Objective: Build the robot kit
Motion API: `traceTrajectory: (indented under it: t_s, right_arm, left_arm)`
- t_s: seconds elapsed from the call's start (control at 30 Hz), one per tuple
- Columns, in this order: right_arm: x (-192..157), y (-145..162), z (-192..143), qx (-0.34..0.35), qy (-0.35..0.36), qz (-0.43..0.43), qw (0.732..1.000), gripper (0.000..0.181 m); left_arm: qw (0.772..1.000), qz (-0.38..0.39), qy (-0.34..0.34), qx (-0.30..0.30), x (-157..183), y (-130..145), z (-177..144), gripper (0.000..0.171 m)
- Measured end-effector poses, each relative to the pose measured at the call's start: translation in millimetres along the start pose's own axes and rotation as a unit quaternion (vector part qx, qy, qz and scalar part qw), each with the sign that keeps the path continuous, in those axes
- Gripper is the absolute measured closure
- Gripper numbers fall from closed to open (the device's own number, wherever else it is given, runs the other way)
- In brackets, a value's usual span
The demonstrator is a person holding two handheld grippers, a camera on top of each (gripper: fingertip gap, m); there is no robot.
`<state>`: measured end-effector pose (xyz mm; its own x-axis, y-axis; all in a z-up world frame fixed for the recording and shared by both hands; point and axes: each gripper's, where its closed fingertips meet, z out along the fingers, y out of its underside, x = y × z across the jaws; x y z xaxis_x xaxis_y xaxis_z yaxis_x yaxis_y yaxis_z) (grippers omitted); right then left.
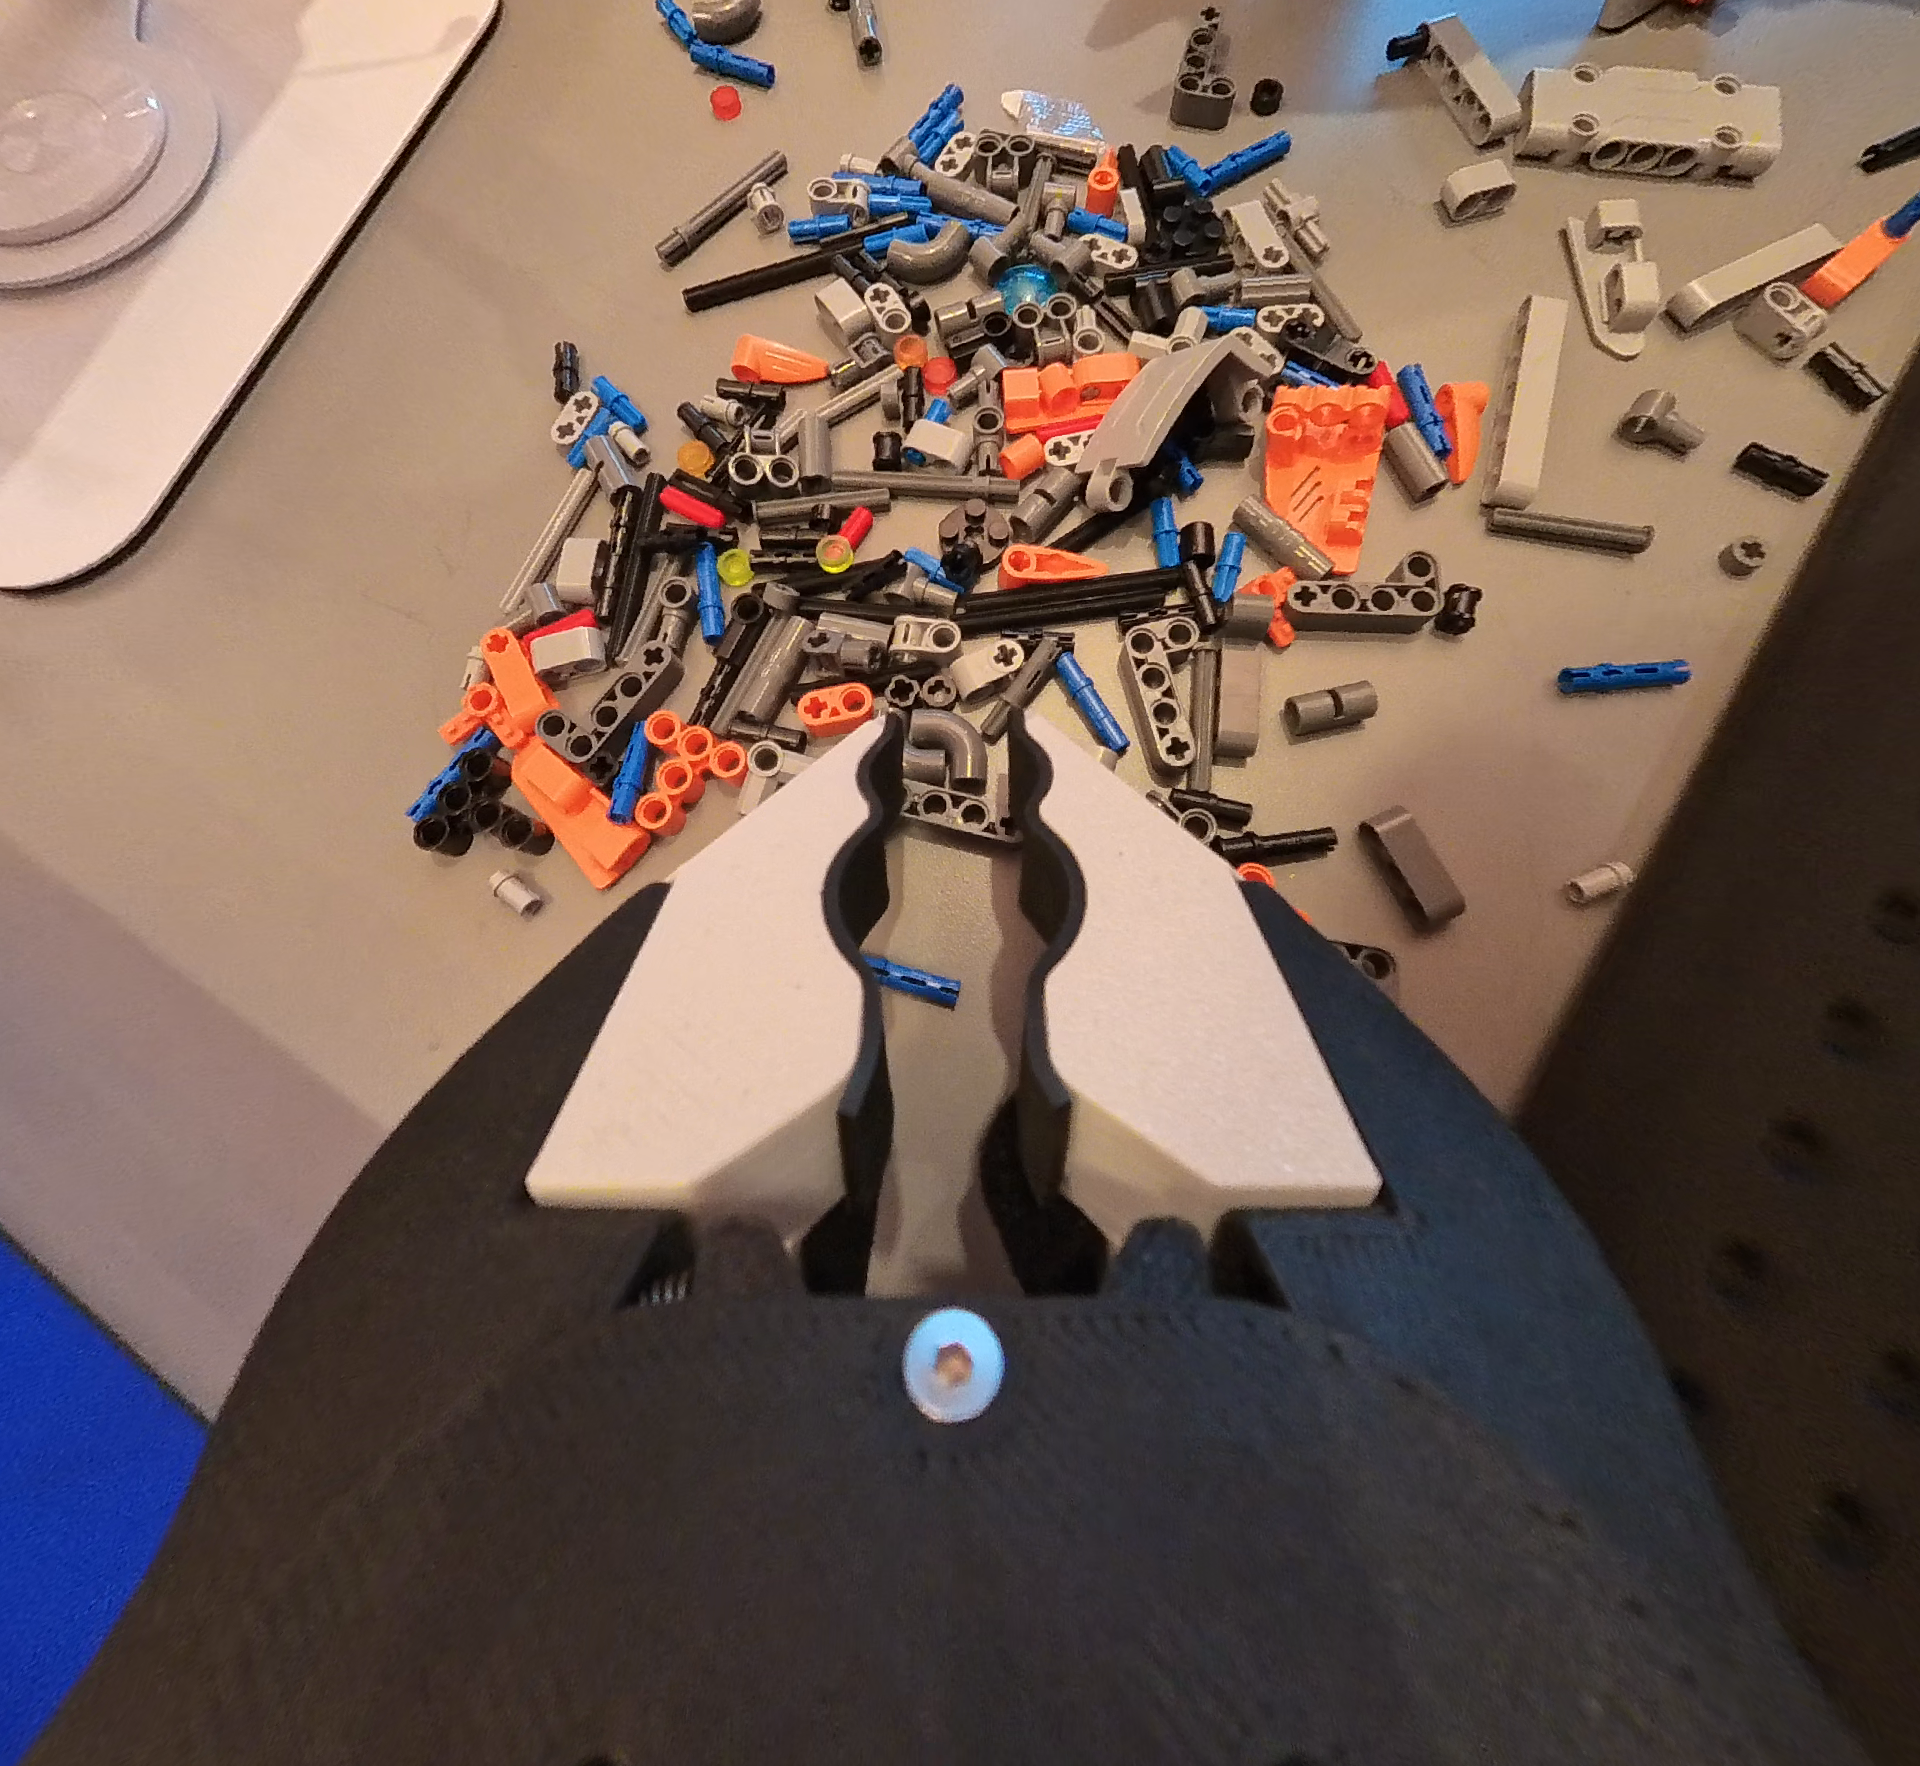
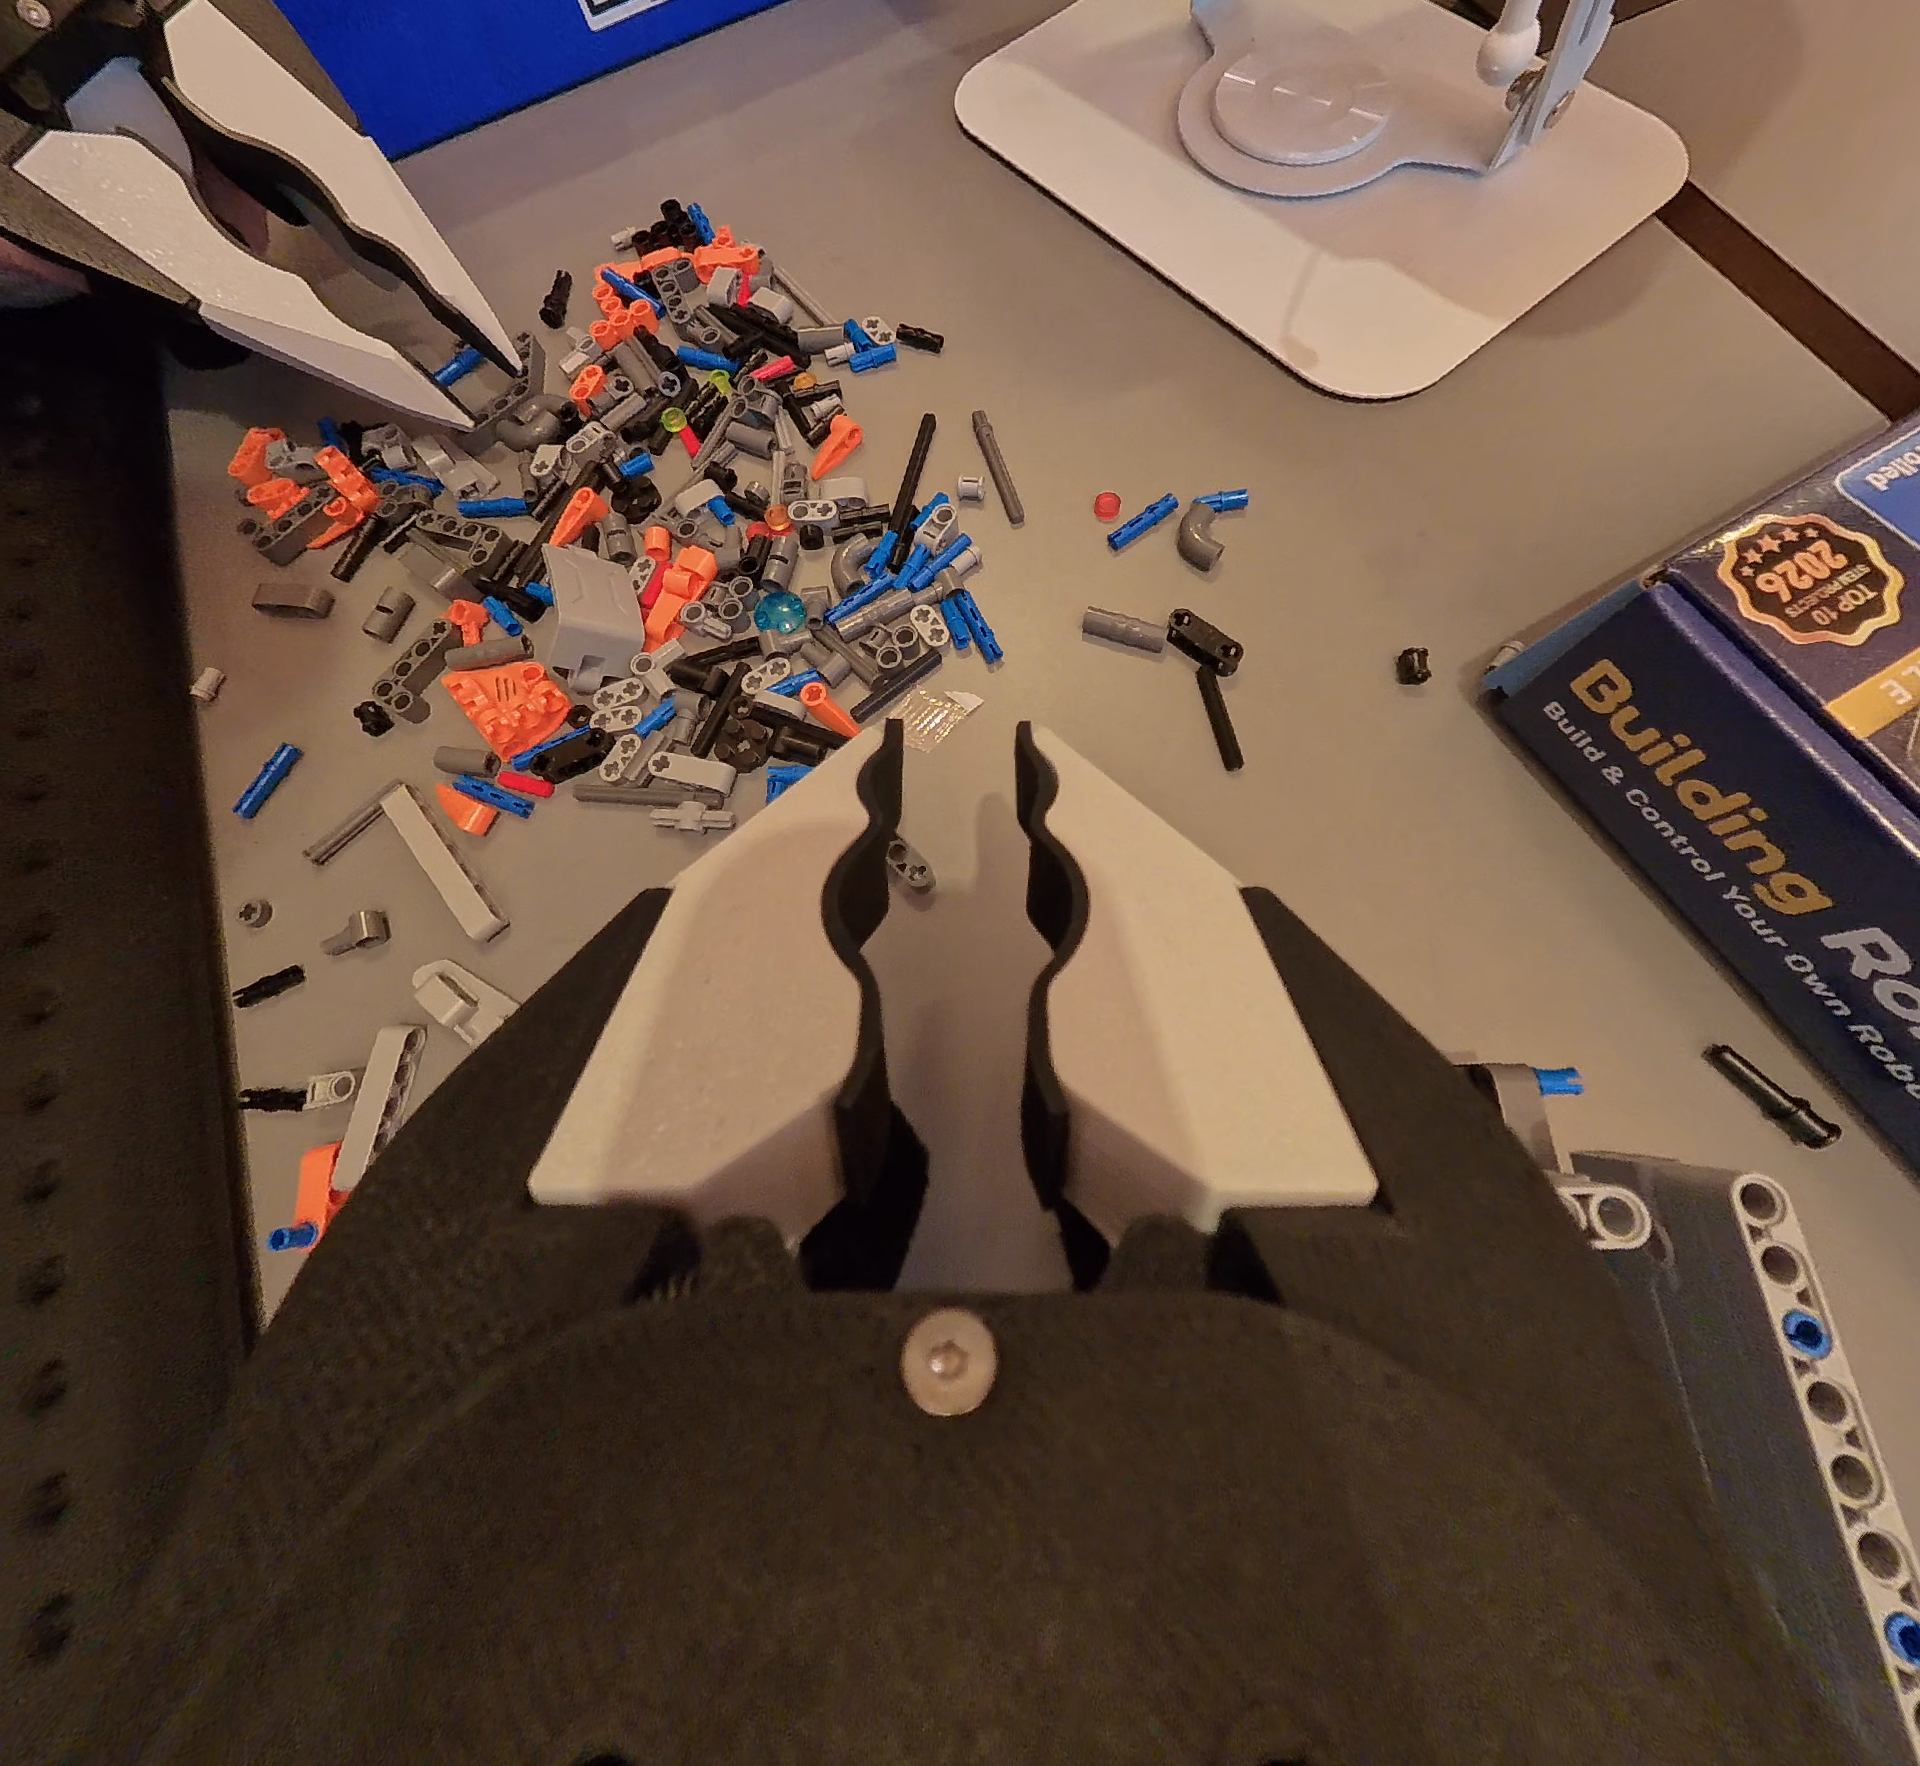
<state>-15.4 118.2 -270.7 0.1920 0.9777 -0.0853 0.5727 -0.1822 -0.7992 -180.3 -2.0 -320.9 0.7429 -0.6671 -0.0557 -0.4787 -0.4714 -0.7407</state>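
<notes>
The left gripper [image 1: 951, 740] is seen low over the near edge of the heap of small building pieces [image 1: 966, 428] on the grey surface [image 1: 260, 729]. Its fingers are spread a little, and a dark grey elbow piece [image 1: 943, 745] is framed between the tips, with a short grey holed beam [image 1: 956, 807] just behind it, closer to the camera. Whether the tips are touching the elbow cannot be told from this view. The beam's long axis lies across the gap, from finger to finger.

The right gripper [image 2: 954, 740] is held above bare surface at the opposite edge of the heap, fingers parted, nothing between them; a crumpled clear wrapper [image 2: 940, 708] lies just ahead of the tips. The left is plainly the nearer to the elbow.

From the right wrist view the left fingers [image 2: 312, 314] are shown from the side, tips down at the elbow piece [image 2: 530, 417] — an angle the left view cannot give. A white stand base [image 2: 1320, 189], a blue bin [image 2: 468, 2] and a printed box [image 2: 1714, 760] are also seen there.
</notes>
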Motion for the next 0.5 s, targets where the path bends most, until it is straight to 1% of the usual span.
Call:
traceTrajectory:
  t_s: [0.5]
  right_arm:
    - [1.6, 0.3, -0.6, 0.001, 0.002, 0.001, 1.0, 0.162]
  left_arm:
    - [1.0, 0.001, 0.0, -0.002, 0.0, 0.5, 0.9, 0.153]
